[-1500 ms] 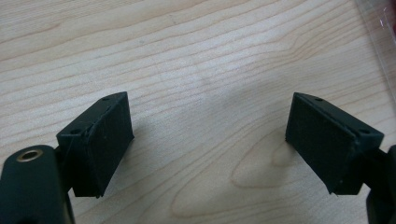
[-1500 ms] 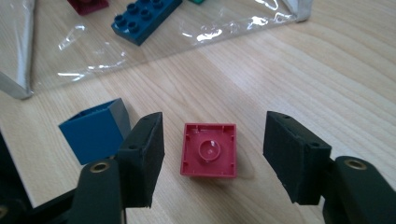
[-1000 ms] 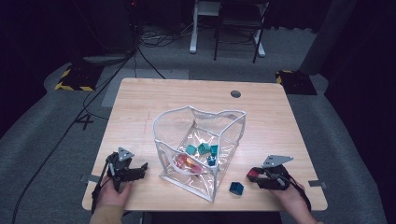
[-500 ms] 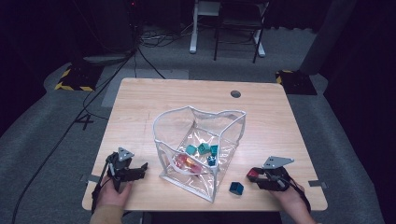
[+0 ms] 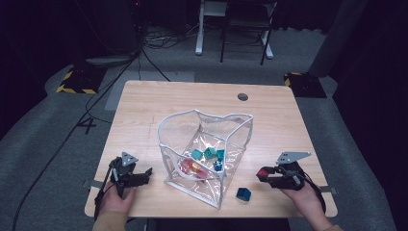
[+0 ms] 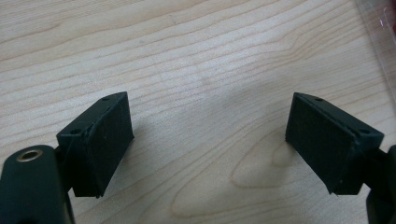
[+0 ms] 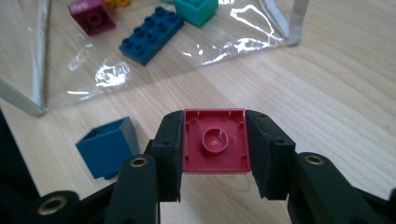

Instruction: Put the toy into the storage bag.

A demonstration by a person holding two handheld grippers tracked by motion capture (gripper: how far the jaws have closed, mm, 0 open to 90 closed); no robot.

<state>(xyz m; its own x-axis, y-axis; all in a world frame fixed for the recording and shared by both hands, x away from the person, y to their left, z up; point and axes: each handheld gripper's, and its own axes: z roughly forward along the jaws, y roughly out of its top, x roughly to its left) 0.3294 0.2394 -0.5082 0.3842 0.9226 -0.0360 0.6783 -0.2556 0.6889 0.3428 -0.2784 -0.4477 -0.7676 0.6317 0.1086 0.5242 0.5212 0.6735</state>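
Right gripper (image 7: 215, 144): jaws clamped on the red block (image 7: 215, 141), hollow underside toward the camera, held above the table (image 5: 144, 120) at its near right corner.
Left gripper (image 6: 210, 140): jaws spread wide with nothing between them, low over bare wood at the near left.
Blue block (image 5: 243, 194): on the table, just left of the right gripper, beside the bag's near corner.
Clear bag (image 5: 211, 120): open at mid-table, holding teal, blue, red and yellow blocks.

One clear bag (image 5: 238, 126), one table (image 5: 144, 110) and two claws are seen; two bricks are counted outside the bag: one red (image 7: 215, 140), one blue (image 5: 243, 194).
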